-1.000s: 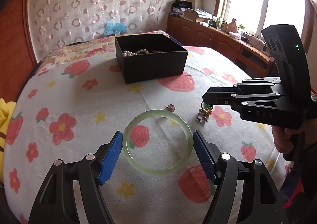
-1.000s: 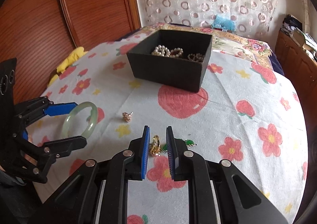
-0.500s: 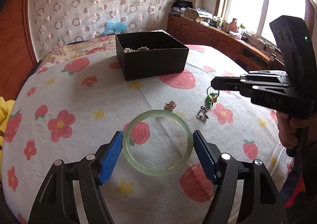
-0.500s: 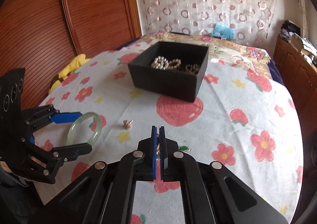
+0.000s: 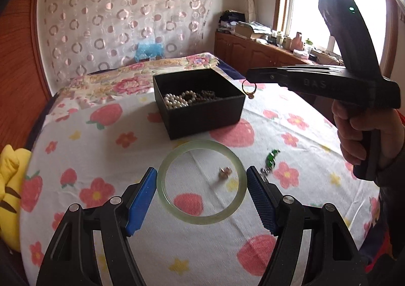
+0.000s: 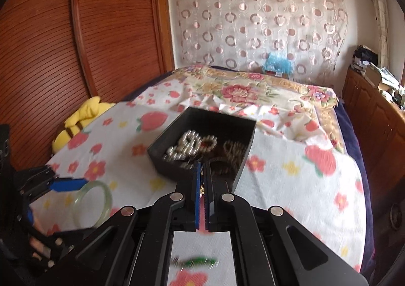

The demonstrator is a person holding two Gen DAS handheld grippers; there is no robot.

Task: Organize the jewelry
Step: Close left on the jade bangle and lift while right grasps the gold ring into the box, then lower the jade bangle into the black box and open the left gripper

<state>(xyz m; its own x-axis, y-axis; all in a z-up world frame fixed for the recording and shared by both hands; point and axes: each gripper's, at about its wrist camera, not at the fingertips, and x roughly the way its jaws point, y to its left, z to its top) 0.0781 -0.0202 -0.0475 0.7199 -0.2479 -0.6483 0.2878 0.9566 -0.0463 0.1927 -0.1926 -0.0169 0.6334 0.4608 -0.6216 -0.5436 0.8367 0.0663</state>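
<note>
- Bed cover (image 5: 101,149), white with strawberries and flowers, is serving as the work surface and is carrying everything below.
- Black box (image 5: 202,119), open-topped, is sitting toward the far middle of the cover; it is already holding a pearl strand (image 5: 178,100) and darker beaded pieces, so part of the sorting looks done.
- Right gripper (image 5: 249,78), gripped by a person's hand (image 5: 359,134) on the right, is hanging in the air just at the box's near right corner; its jaws are pressed together on a gold ring (image 5: 249,89), which is dangling below the tips. In its own view only a sliver of gold is showing between the blue pads (image 6: 196,184).
- Left gripper (image 5: 201,189) is being held above the near part of the cover, jaws spread wide and clamped on a pale green bangle (image 5: 201,182), one blue pad bearing on each side of the hoop.
- Green pendant piece (image 5: 272,157) is lying loose on the cover, to the right of the bangle, blurred.
- Small pinkish trinket (image 5: 224,172) is lying on the cover, showing through the bangle's hoop; its kind is too blurred to tell.
- Progress, as a judgement: roughly halfway. Ring and bangle are lifted but not yet in the box; pendant piece and trinket are remaining untouched.
</note>
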